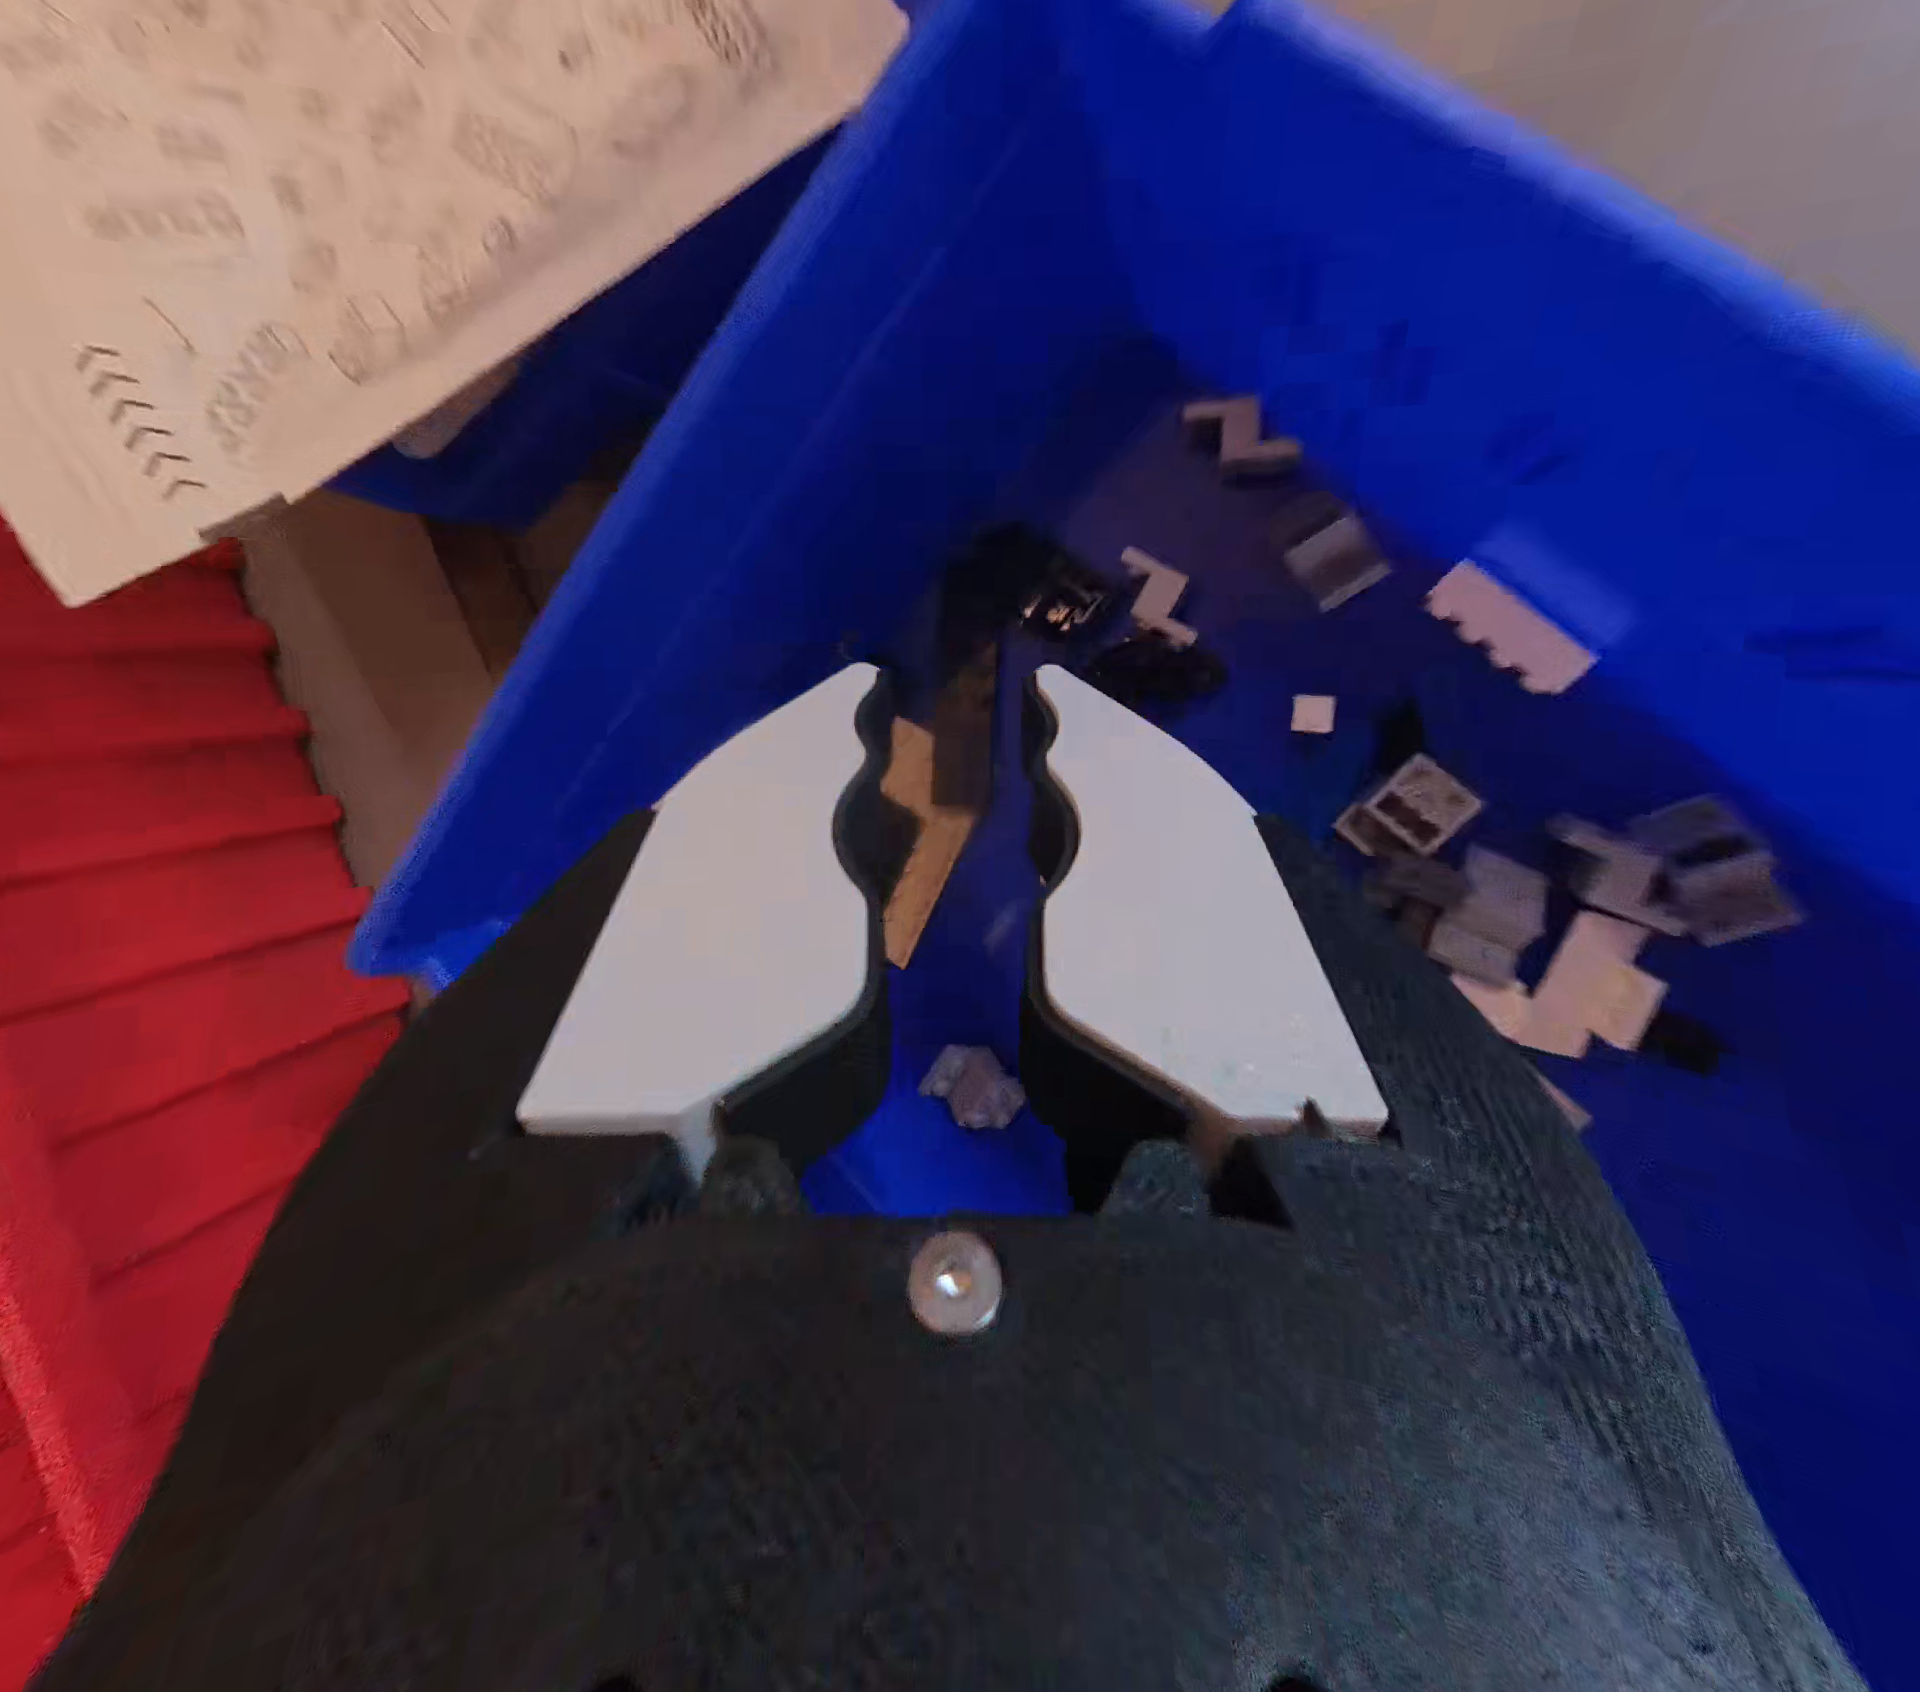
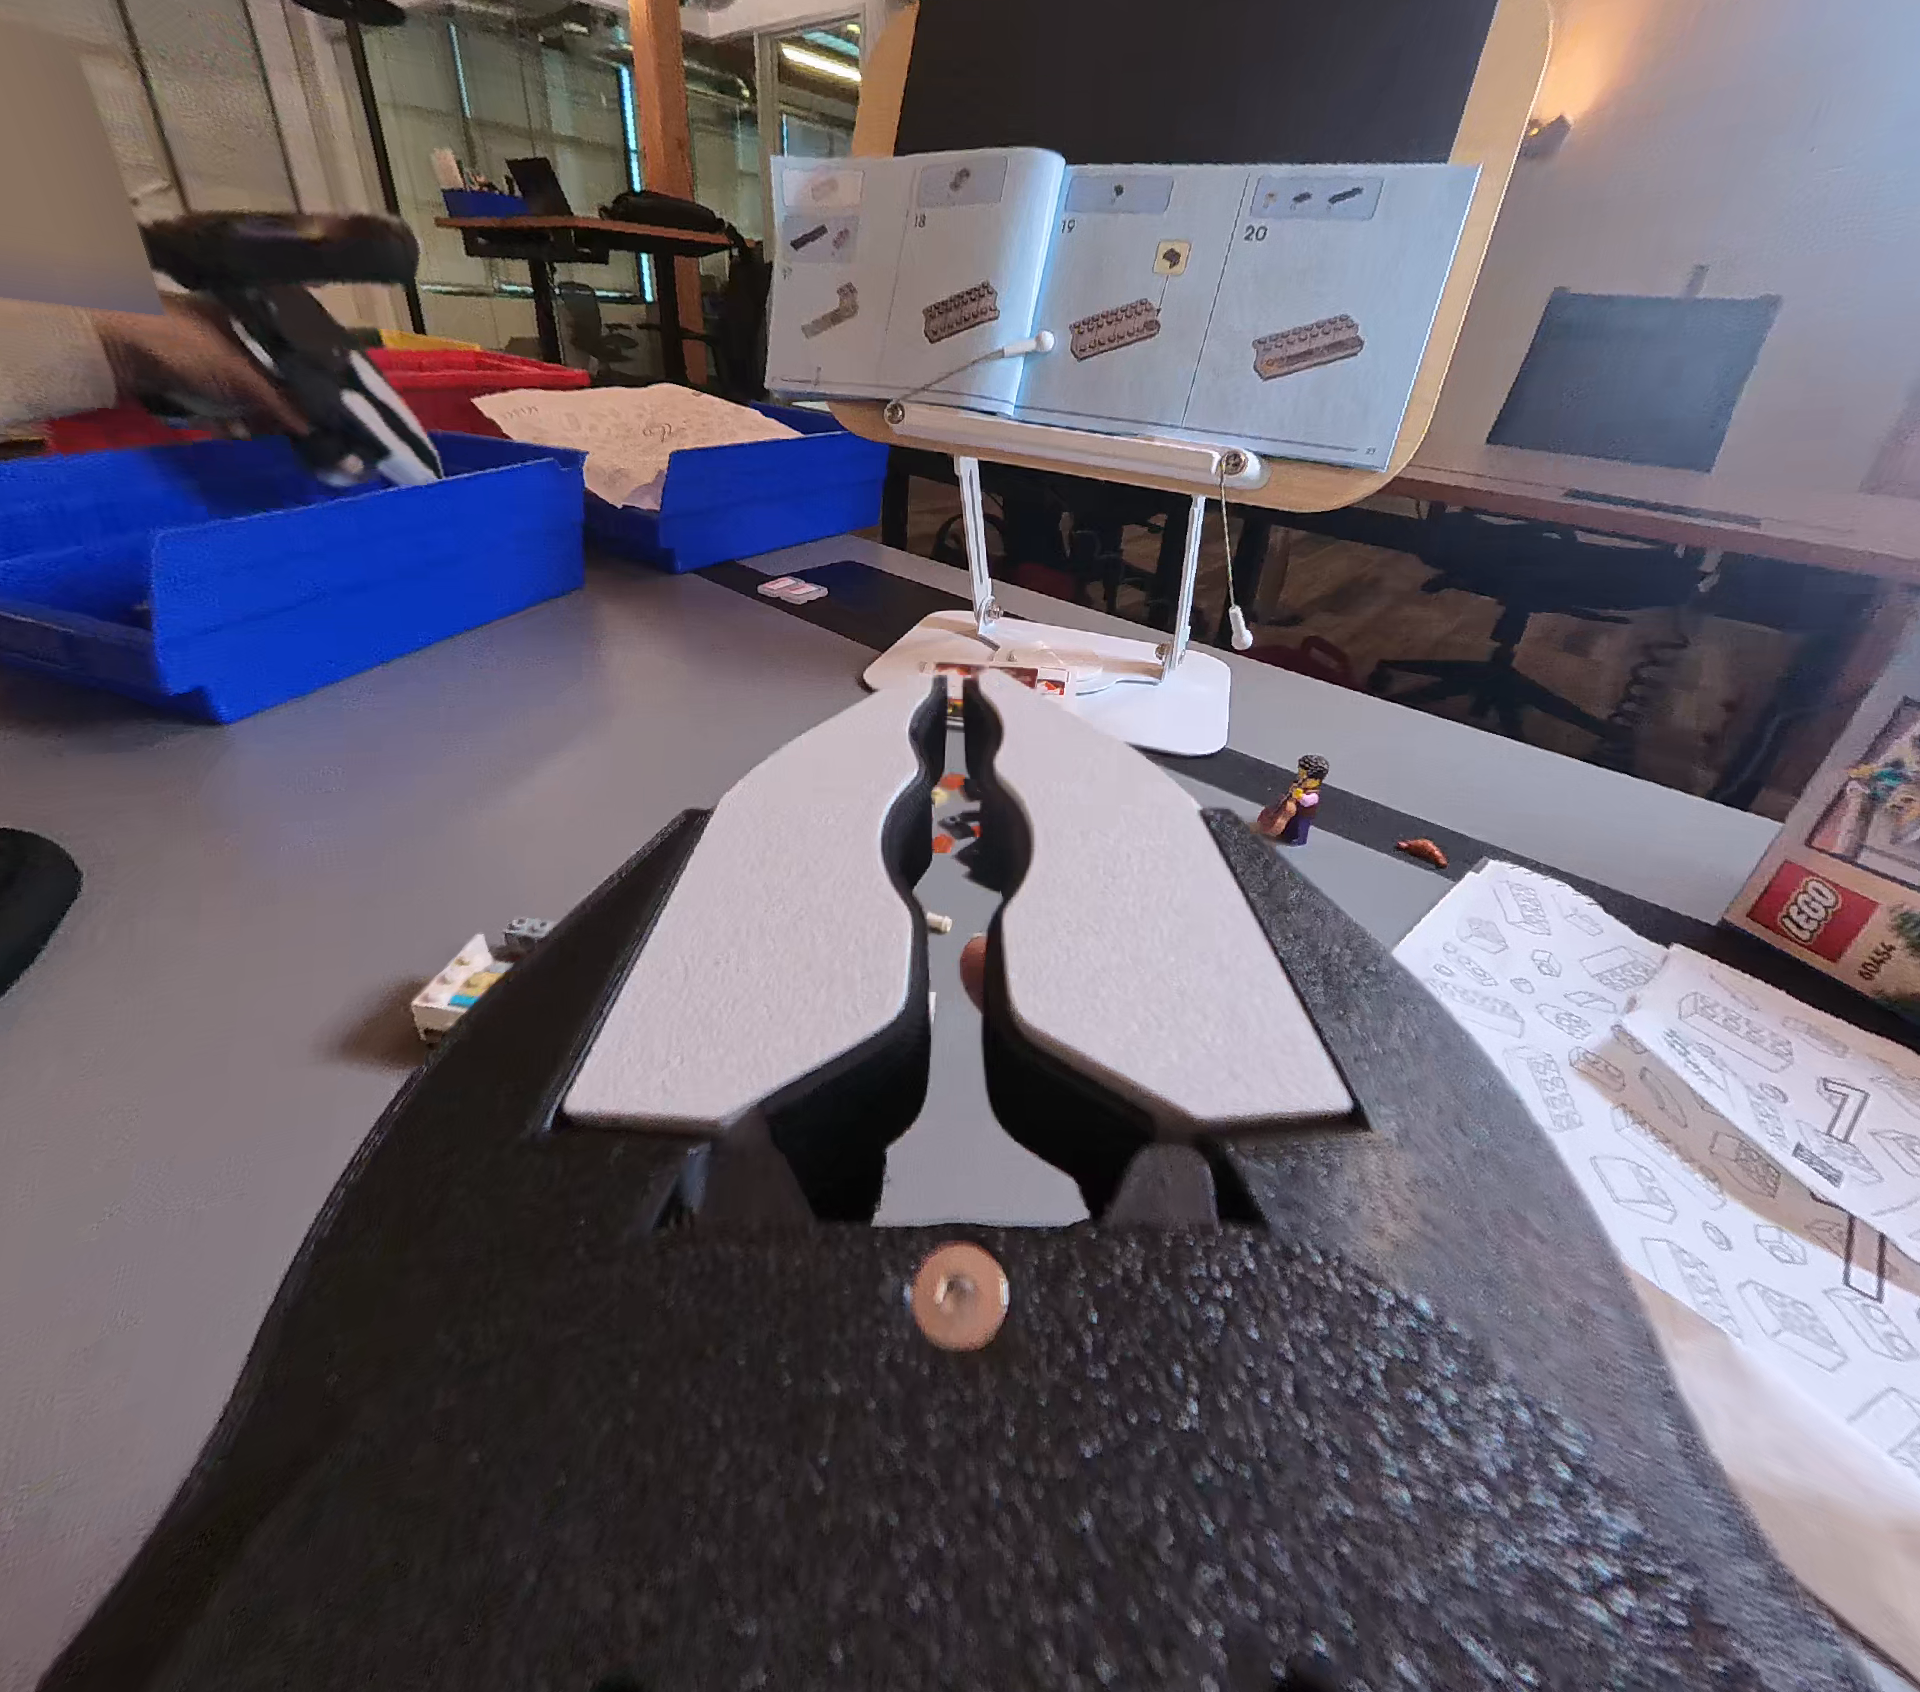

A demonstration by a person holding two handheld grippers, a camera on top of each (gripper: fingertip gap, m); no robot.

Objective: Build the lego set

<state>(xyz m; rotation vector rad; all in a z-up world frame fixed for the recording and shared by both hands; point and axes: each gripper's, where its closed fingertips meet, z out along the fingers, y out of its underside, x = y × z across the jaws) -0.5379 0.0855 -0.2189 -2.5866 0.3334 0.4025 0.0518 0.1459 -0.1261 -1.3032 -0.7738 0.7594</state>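
My left gripper (image 1: 956,676) is open and reaches down into a blue bin (image 1: 831,499). A long tan-and-black piece (image 1: 940,801) shows in the gap between the fingers, partly behind the left finger and clear of the right one. Black pieces (image 1: 1060,603) and grey and white pieces (image 1: 1558,904) lie on the bin floor. My right gripper (image 2: 956,686) is shut and empty, above the grey table. The right wrist view shows the left gripper (image 2: 364,447) far left in the blue bin (image 2: 364,582). Small orange pieces (image 2: 951,832) lie below the right gripper's fingers.
An open instruction booklet (image 2: 1122,292) rests on a white stand (image 2: 1091,686). A minifigure (image 2: 1299,801), a brown piece (image 2: 1421,853) and a small white build (image 2: 468,988) are on the table. Printed paper bags (image 2: 1714,1123), the set's box (image 2: 1849,894), a second blue bin (image 2: 748,510) and a red bin (image 2: 478,385) stand around. Tip to tip, the grippers are about 60 centimetres apart.
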